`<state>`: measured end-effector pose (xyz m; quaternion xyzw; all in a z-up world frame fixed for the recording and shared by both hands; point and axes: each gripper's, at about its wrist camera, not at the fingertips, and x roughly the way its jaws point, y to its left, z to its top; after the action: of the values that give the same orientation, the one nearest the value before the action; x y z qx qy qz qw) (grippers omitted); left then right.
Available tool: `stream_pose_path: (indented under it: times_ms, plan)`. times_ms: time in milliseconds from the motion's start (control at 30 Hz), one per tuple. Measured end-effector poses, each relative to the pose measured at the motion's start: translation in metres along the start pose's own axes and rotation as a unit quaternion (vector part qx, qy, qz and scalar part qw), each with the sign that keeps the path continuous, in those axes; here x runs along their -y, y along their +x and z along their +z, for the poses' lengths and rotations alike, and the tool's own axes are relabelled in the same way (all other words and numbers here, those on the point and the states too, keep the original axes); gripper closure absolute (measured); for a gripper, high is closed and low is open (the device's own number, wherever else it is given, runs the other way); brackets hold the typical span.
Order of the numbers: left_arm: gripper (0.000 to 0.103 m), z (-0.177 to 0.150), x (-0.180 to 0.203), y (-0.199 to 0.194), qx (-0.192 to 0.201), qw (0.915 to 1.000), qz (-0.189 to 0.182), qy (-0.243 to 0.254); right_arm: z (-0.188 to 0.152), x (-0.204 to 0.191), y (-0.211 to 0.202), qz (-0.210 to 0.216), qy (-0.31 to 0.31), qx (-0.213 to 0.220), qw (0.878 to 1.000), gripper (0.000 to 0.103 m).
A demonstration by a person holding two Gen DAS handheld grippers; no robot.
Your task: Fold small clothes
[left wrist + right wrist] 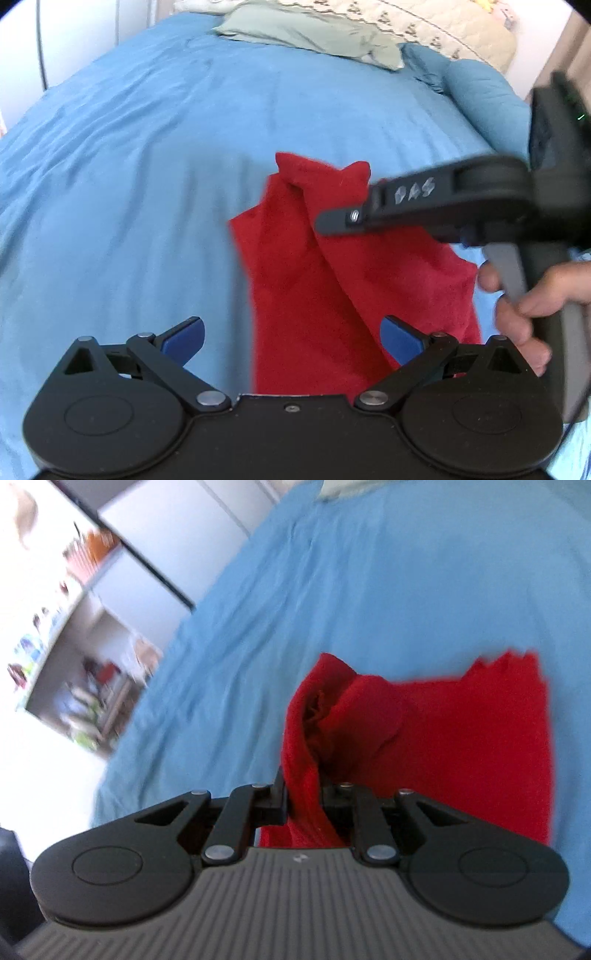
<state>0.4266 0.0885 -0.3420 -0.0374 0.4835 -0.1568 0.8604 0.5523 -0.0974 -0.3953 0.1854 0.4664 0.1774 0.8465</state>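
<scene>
Pinching a bunched edge of the red cloth (pixel 424 738), the right gripper (pixel 304 801) has its jaws clamped on the fabric, which rises in a ridge from between them. The left gripper (pixel 291 336) hangs with its blue pads (pixel 184 336) spread wide and nothing between them; part of the cloth lies just beyond its right pad.

The step in hand is judged to be a fold of the lifted edge across the rest of the cloth. It would be done well if the pinched edge were carried low and level over the flat part, laid so that its border meets the opposite border, and let go only once the fabric rests. The free gripper could be set on the flat part to keep it from sliding along.

The cloth lies on the blue bedspread (pixel 129 166), near its middle. Beyond the cloth, towards the head of the bed, a pale green pillow (pixel 303 33) and a patterned quilt (pixel 424 26) are seen, well apart from it. A shelf unit (pixel 74 664) stands off the side of the bed. Nothing on the bedspread blocks the fold; only the hand (pixel 535 295) on the right gripper's handle and the left gripper itself crowd the cloth.
</scene>
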Motion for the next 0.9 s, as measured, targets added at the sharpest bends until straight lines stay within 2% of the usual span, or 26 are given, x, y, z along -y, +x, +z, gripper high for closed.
stream_pose_path:
  times_ms: [67,133,167,200,267,333,467,567,667,767,833,867,900]
  plan:
    - [0.001,-0.007,-0.01,-0.005,-0.001,1.0,0.009,-0.003,-0.011,0.0,0.012,-0.007,-0.006,-0.011,1.0,0.073]
    - [0.001,-0.013,-0.017,-0.009,-0.005,0.9999,0.013,-0.009,-0.011,0.0,0.017,0.006,-0.01,-0.02,1.0,0.065]
    - [0.001,-0.017,-0.019,-0.011,-0.006,0.9998,0.015,-0.012,-0.01,0.001,0.015,0.016,-0.009,-0.022,1.0,0.051]
    - [0.001,-0.019,-0.019,-0.015,-0.007,0.9997,0.016,-0.015,-0.008,0.001,0.01,0.031,-0.005,-0.027,0.999,0.032]
    - [0.001,-0.02,-0.019,-0.021,-0.005,0.9997,0.015,-0.017,-0.003,0.003,-0.014,0.056,0.002,-0.011,0.998,0.019]
    - [0.001,-0.019,-0.017,-0.028,-0.002,0.9998,0.012,-0.016,-0.002,0.004,-0.048,0.068,-0.001,0.021,0.997,0.017]
    - [0.001,-0.015,-0.009,-0.037,0.006,0.9999,0.002,-0.01,-0.027,0.02,-0.11,0.033,-0.007,0.073,0.997,0.007]
    - [0.001,-0.013,-0.009,-0.037,0.008,0.9998,0.008,-0.016,-0.058,0.023,-0.12,0.005,-0.043,0.063,0.997,0.008]
    - [0.001,-0.01,-0.017,-0.035,0.012,0.9988,0.0,-0.047,-0.085,0.03,-0.112,-0.037,-0.083,0.049,0.995,0.013]
    - [0.001,-0.007,-0.019,-0.031,0.011,0.9984,-0.002,-0.055,-0.092,0.044,-0.095,-0.071,-0.048,0.057,0.995,0.016]
    - [0.001,-0.006,-0.016,-0.028,0.006,0.999,0.004,-0.044,-0.092,0.058,-0.092,-0.058,-0.011,0.068,0.996,0.016]
    - [0.001,-0.004,-0.013,-0.028,0.005,0.9993,0.007,-0.038,-0.092,0.06,-0.089,-0.054,-0.004,0.071,0.996,0.02]
    - [0.001,-0.003,-0.011,-0.029,0.005,0.9994,0.01,-0.031,-0.092,0.06,-0.086,-0.052,-0.006,0.074,0.996,0.041]
